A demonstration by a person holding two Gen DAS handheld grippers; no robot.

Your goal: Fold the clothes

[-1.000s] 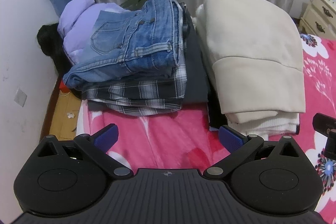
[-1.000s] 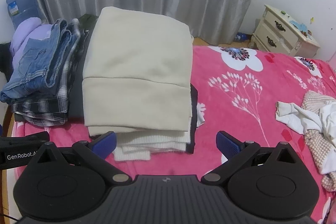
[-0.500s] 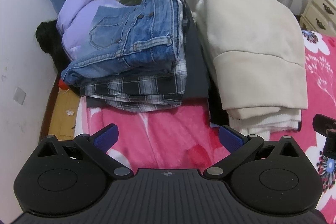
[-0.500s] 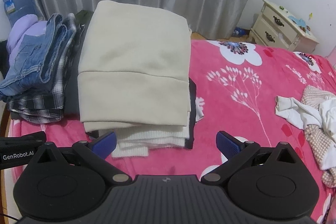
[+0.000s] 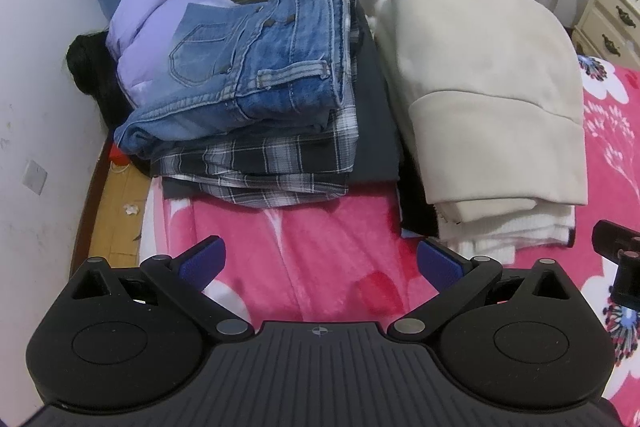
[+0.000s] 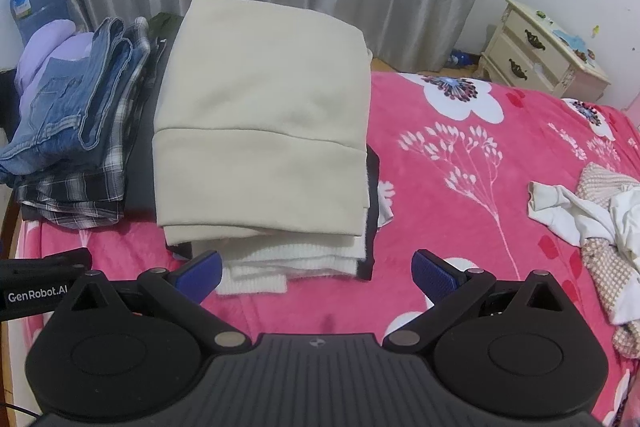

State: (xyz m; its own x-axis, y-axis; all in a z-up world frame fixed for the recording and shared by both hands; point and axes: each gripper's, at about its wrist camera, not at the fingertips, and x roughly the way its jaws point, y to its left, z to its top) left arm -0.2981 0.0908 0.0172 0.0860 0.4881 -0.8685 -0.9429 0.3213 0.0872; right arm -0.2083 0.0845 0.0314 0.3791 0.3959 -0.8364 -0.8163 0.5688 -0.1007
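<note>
Cream folded garment (image 6: 260, 131) tops a stack on the pink floral bed (image 6: 460, 187).
Folded jeans (image 5: 256, 75) lie on plaid just beside it; crumpled clothes (image 6: 592, 219) sit well apart. Left hand-held gripper (image 5: 320, 261) and right hand-held gripper (image 6: 316, 273) both gape wide, empty.

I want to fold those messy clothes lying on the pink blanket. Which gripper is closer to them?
Right. The right gripper has the crumpled clothes just off to its right on the pink blanket. The left gripper faces the folded jeans, and its view never shows the messy clothes.
</note>
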